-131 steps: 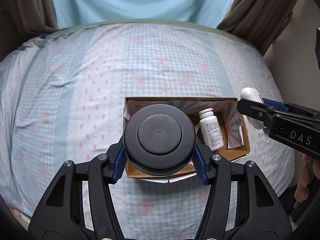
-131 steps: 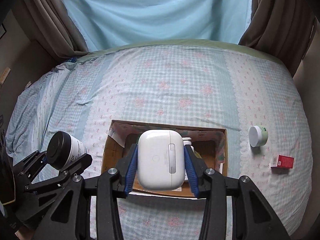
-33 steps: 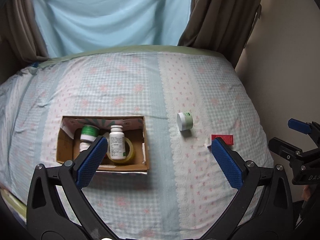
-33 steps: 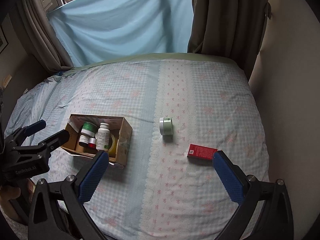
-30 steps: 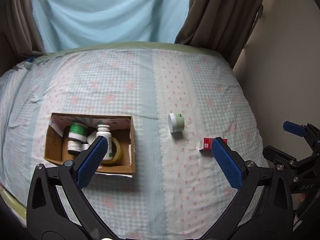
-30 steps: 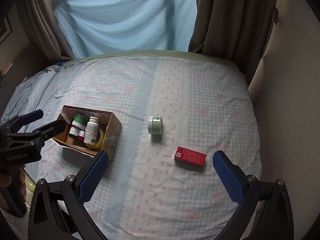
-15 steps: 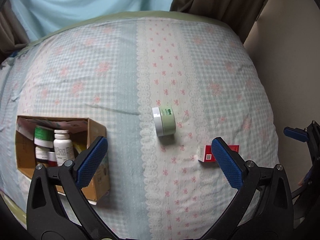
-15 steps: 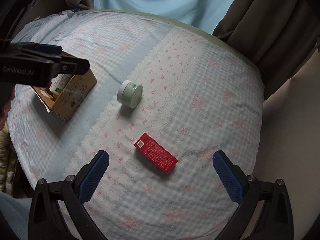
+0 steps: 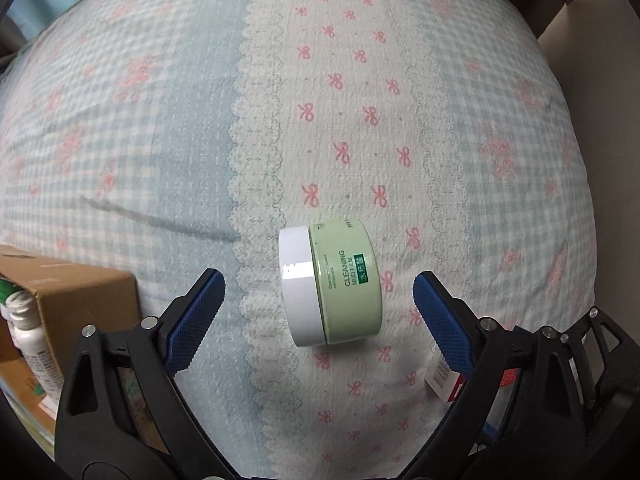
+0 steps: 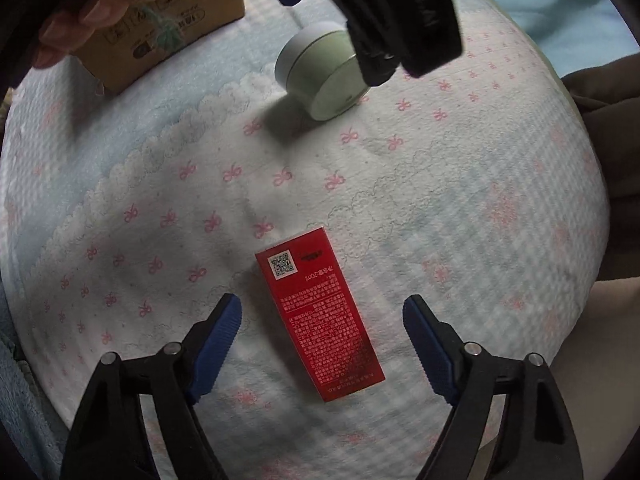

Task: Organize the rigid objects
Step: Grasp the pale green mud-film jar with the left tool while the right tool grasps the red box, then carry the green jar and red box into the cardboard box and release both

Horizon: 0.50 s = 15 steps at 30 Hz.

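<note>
A pale green jar with a white lid (image 9: 332, 284) lies on its side on the bedspread, between the open fingers of my left gripper (image 9: 318, 308); the pads stand apart from it on both sides. It also shows in the right wrist view (image 10: 320, 68), partly behind the left gripper body. A red box (image 10: 318, 314) lies flat on the bed between the open fingers of my right gripper (image 10: 322, 326), untouched. One end of the red box peeks out in the left wrist view (image 9: 446, 380).
A cardboard box (image 9: 68, 292) holding white bottles (image 9: 28, 332) stands at the left; it also shows in the right wrist view (image 10: 168, 28) at top left with a hand beside it. The bed edge and curtain are at the right.
Both grippers have let go of their earlier objects, swung right from the cardboard box and dropped low: the left around the green jar, the right around the red box.
</note>
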Motion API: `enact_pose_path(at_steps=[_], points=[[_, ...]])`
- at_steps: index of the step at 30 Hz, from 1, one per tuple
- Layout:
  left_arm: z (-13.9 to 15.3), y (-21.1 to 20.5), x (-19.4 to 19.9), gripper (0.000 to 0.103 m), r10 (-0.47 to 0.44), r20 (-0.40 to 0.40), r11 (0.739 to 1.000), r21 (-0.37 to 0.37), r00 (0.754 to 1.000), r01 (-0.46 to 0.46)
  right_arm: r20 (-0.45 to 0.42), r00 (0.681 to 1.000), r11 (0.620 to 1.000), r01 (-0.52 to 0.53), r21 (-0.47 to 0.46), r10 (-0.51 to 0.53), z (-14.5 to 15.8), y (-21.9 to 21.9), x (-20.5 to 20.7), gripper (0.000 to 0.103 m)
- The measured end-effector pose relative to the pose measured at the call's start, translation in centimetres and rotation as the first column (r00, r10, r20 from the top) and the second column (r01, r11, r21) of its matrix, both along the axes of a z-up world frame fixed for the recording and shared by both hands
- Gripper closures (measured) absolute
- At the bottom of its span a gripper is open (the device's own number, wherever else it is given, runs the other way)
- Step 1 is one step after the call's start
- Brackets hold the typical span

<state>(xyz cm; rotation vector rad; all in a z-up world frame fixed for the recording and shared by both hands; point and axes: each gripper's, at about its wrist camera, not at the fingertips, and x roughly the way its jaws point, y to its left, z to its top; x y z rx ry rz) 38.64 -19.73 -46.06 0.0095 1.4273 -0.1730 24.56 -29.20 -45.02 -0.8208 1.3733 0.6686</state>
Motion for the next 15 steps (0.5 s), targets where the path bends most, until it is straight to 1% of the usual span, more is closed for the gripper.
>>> enact_pose_path(at_steps=[2,3,4,5,8,9,10,11,12,15], points=[[-1.0,0.1,0.5,0.02,0.005,-0.021,1.0,-0.01,1.0,-0.005,-0.011,0.999,0.999,-0.043,-0.032,0.043,-1.1,0.4,-0.1,0.034],[-1.5,0.1,0.7,0.028,0.006,-0.035,1.0,-0.012,0.999,-0.007,-0.012,0.998,0.997,-0.057,-0.046,0.057,-1.5,0.5,-0.1,0.037],[-2.0,0.1,0.9,0.031,0.01,-0.046,1.0,-0.015,0.999,-0.01,-0.018,0.998,0.996,-0.067,-0.055,0.066,-1.9,0.6,-0.1,0.039],[-2.4,0.1,1.0,0.033,0.014,-0.052,1.0,-0.019,0.999,-0.015,-0.026,0.997,0.995,-0.076,-0.062,0.074,-2.2,0.7,-0.1,0.041],[-3.1,0.3,1.2,0.035,0.03,-0.062,0.999,-0.036,0.998,-0.032,-0.032,0.994,0.991,-0.103,-0.09,0.101,-2.9,1.0,-0.2,0.045],[-3.3,0.3,1.3,0.041,0.033,-0.066,0.998,-0.044,0.997,-0.036,-0.032,0.993,0.988,-0.116,-0.1,0.113,-3.1,1.2,-0.3,0.048],[-3.5,0.3,1.3,0.05,0.032,-0.073,0.998,-0.053,0.997,-0.036,-0.034,0.992,0.986,-0.127,-0.111,0.124,-3.3,1.3,-0.4,0.05],[-3.6,0.2,1.4,0.053,0.032,-0.078,0.997,-0.063,0.996,-0.037,-0.044,0.99,0.983,-0.135,-0.122,0.131,-3.5,1.4,-0.5,0.057],[-3.5,0.1,1.4,0.059,0.031,-0.07,0.997,-0.066,0.997,-0.036,-0.052,0.989,0.982,-0.141,-0.128,0.136,-3.7,1.5,-0.6,0.061],[-3.6,-0.5,1.3,0.064,-0.005,-0.05,0.999,-0.042,0.999,0.003,-0.048,0.986,0.976,-0.164,-0.14,0.159,-3.9,1.7,-0.8,0.062]])
